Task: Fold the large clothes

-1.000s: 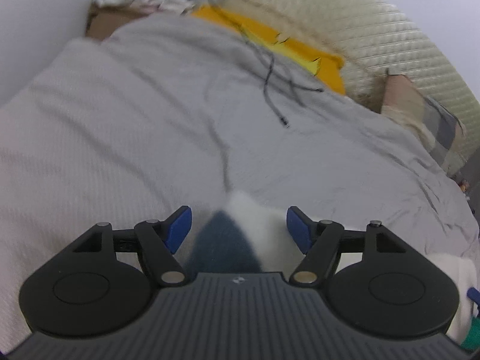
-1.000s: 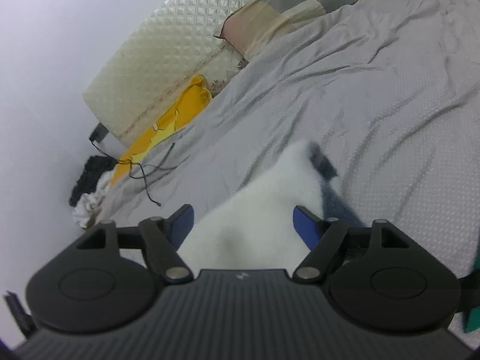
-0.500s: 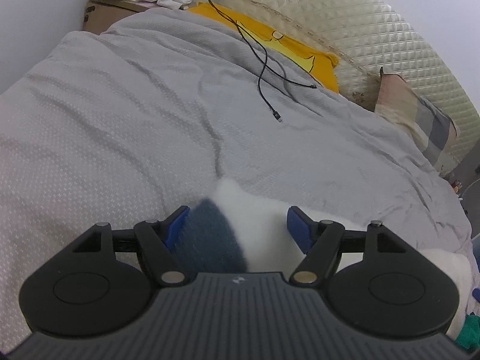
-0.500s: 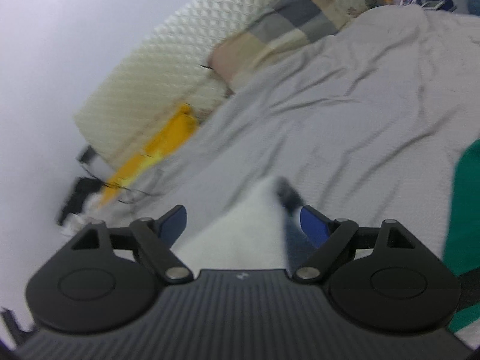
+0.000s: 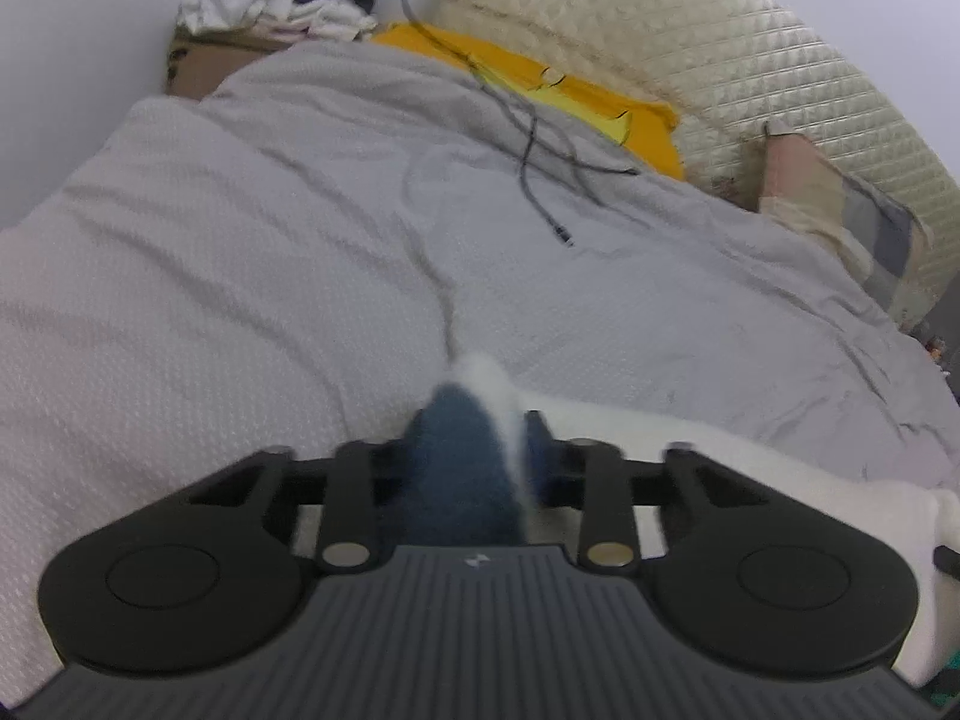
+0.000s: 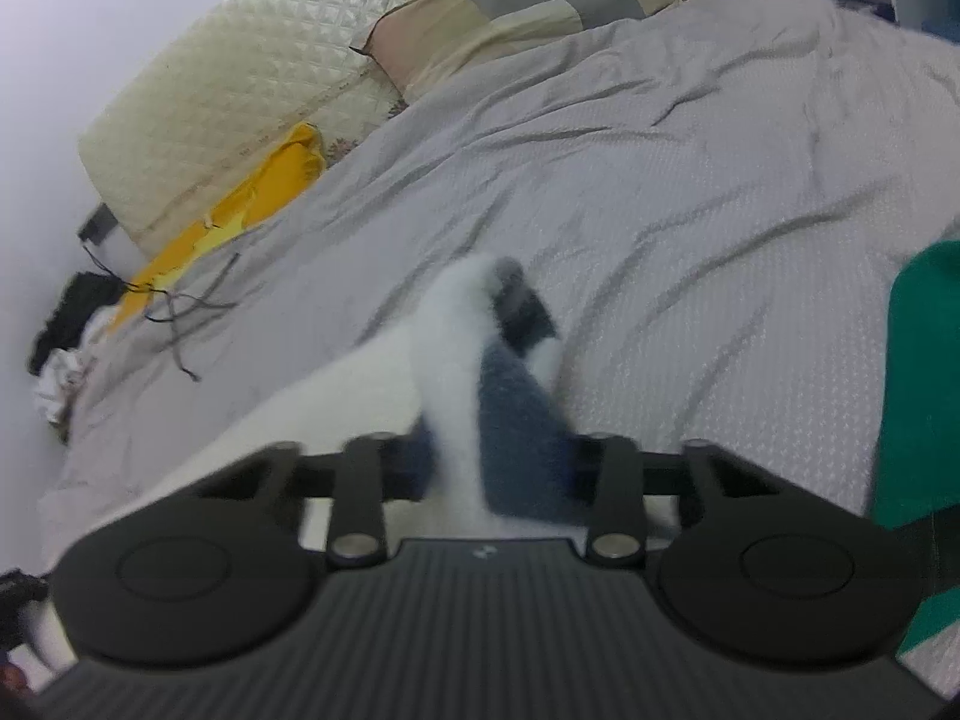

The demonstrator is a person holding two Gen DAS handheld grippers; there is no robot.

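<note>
A white fleecy garment with dark blue parts (image 5: 690, 450) lies on the grey bed cover (image 5: 240, 252). My left gripper (image 5: 471, 456) is shut on a bunched corner of it, blue cloth and white edge sticking out between the fingers. My right gripper (image 6: 498, 468) is shut on another white and blue corner (image 6: 474, 324) of the same garment, which stretches away to the left. The blue finger pads are mostly hidden by cloth in both views.
A green garment (image 6: 918, 384) lies at the right. A yellow cloth (image 5: 576, 96) and a black cable (image 5: 540, 180) lie near the quilted headboard (image 5: 690, 60). A patchwork pillow (image 6: 510, 6) and a clothes pile on a box (image 5: 270, 6) stand at the back.
Both grippers have closed from open onto the garment's corners. The cloth now bunches narrowly between each pair of fingers.
</note>
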